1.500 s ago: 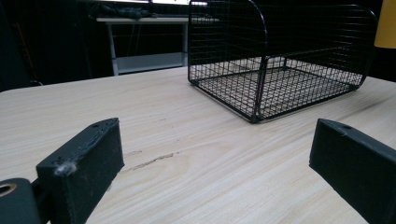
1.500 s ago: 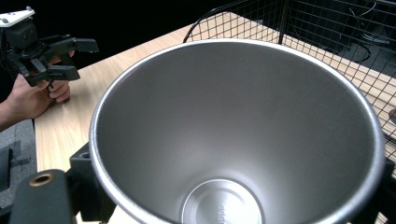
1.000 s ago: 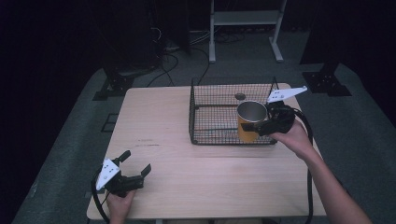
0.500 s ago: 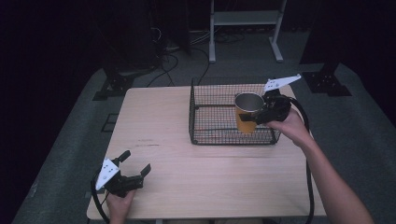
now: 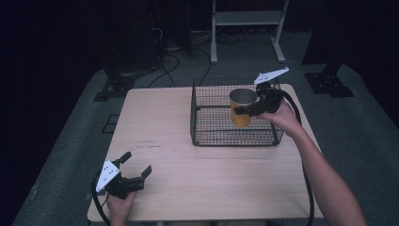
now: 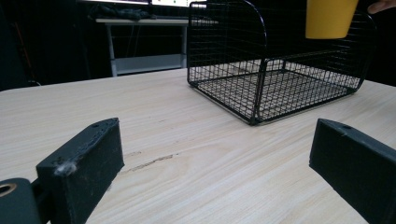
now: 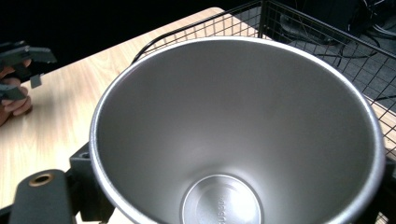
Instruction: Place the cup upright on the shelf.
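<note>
Right gripper (image 5: 245,110): clamped on the yellow cup (image 5: 242,108), holding it upright, mouth up, above the wire basket (image 5: 211,136).
Left gripper (image 5: 133,173): jaws wide, empty, resting at the surface's (image 5: 155,117) near corner, well apart.
Key relation: basket floor lies directly below the cup.

Wire basket (image 5: 214,133) on wooden table (image 5: 160,122)

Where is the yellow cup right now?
In the high view the cup is at the table's far right, held upright by the right hand-held gripper above the wire basket, clear of its floor in the left gripper view.
</note>
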The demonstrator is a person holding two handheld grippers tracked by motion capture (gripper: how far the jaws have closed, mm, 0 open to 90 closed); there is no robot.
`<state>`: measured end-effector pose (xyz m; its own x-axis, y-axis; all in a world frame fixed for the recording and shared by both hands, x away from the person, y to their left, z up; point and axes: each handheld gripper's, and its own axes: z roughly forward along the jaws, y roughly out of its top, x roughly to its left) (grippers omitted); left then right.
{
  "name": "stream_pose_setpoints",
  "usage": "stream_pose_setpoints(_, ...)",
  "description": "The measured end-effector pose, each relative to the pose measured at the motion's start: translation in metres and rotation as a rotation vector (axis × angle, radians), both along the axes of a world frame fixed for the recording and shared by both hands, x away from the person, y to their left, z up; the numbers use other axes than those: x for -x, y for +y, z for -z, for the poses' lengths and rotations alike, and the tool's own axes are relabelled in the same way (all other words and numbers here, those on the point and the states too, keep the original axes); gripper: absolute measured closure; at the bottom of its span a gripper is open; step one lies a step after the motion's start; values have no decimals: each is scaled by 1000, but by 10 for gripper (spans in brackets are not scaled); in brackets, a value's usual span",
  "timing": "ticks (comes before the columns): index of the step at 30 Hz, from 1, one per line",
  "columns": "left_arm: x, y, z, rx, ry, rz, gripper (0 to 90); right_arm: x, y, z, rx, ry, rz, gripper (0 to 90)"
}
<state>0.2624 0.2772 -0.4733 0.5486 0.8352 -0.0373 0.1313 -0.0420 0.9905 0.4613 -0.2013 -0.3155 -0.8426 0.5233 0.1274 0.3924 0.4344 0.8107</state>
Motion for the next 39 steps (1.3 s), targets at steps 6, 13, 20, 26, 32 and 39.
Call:
stream_pose_setpoints(6, 0, 0, 0, 0, 0, 1, 22, -14, 5, 10, 14, 20, 16, 129)
stream_pose_setpoints(13, 0, 0, 0, 1, -1, 1, 23, -28, 9, 18, -27, 30, 36, 128)
stream_pose_setpoints(20, 0, 0, 0, 0, -1, 3, 22, -40, 11, 31, -18, 48, 53, 127)
stream_pose_setpoints(26, 0, 0, 0, 4, -2, 3, 22, -51, 13, 50, 6, 85, 74, 126)
stream_pose_setpoints(32, 0, 1, 0, 5, -2, 3, 22, -58, 16, 59, 33, 89, 84, 126)
stream_pose_setpoints(39, 0, 1, 0, 6, -3, 4, 22, -66, 20, 68, 55, 98, 84, 125)
